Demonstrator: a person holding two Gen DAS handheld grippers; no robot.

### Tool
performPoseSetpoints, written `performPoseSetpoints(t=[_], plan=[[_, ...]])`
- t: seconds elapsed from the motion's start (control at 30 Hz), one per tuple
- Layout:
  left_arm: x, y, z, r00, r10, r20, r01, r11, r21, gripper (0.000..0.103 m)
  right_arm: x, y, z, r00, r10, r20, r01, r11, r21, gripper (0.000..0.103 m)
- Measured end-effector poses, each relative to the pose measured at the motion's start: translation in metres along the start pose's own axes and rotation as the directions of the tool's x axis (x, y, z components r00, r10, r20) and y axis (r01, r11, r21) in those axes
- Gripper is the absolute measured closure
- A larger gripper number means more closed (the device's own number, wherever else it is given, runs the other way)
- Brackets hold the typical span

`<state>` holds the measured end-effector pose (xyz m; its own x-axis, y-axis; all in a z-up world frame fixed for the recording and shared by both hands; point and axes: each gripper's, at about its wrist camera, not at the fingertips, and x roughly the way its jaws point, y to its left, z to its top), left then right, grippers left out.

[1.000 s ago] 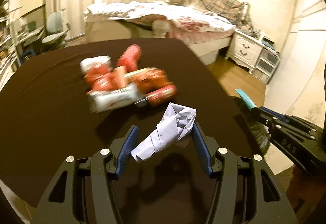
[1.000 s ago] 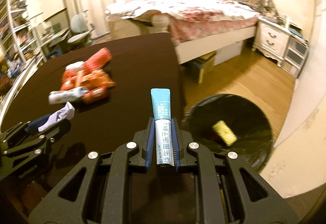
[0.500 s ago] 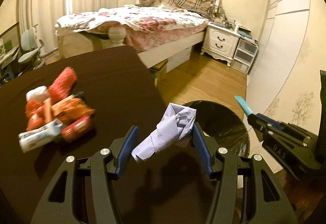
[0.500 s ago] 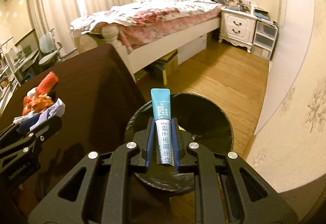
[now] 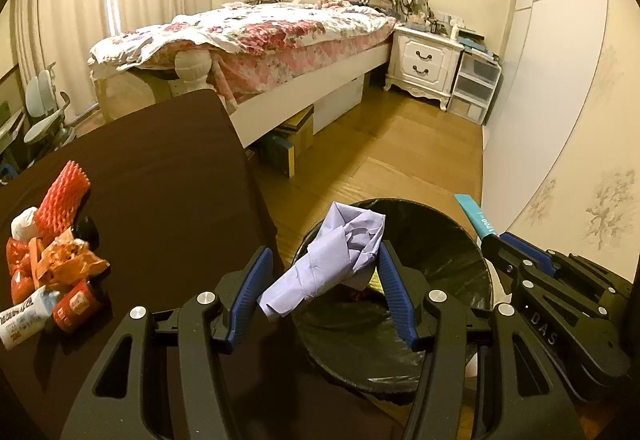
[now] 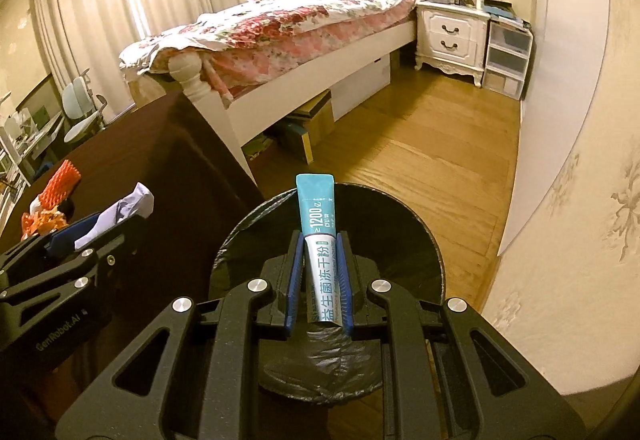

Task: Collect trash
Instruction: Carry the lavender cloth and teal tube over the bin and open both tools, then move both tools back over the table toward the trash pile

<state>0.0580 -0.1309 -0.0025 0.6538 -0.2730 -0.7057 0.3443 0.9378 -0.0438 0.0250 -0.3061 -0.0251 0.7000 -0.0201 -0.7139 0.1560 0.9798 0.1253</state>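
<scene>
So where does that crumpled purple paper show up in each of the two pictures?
Left wrist view: crumpled purple paper at lower centre, held in the left hand-held gripper, over the near rim of the black trash bin.
Right wrist view: the paper at middle left.
Shared landmark: the bin.

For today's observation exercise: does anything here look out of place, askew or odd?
A heap of wrappers litters the dark table. The left gripper holds crumpled paper skewed, pressed against one finger only. The right gripper pinches a sachet above the bin.
</scene>
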Motion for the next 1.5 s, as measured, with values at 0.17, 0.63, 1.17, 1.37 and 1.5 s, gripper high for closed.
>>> performPoseSetpoints(t=[0.17,0.63,1.17,1.37,1.5], plan=[[0.003,-0.002,0.003,1.0,-0.002,-0.013,0.002,1.0,0.002,0.046,0.008,-0.007,-0.001,1.0,-0.009,-0.012,0.009,1.0,0.013,0.083],[-0.012,0.011,-0.001,0.999,0.044,0.005,-0.044,0.999,-0.015,0.027,-0.001,-0.009,-0.005,0.999,-0.052,-0.003,0.052,0.997,0.06,0.052],[-0.064,0.084,-0.035,0.988,0.154,0.015,-0.152,0.983,-0.108,0.027,-0.015,0.077,-0.017,0.996,0.081,-0.037,-0.083,0.995,-0.063,0.047],[-0.083,0.122,-0.061,0.977,0.211,-0.016,-0.211,0.963,-0.167,0.027,-0.017,0.123,-0.022,0.985,0.155,-0.071,-0.163,0.978,-0.134,0.046],[-0.091,0.144,-0.076,0.967,0.252,-0.039,-0.255,0.945,-0.205,0.027,-0.019,0.152,-0.026,0.977,0.193,-0.091,-0.207,0.961,-0.183,0.045]])
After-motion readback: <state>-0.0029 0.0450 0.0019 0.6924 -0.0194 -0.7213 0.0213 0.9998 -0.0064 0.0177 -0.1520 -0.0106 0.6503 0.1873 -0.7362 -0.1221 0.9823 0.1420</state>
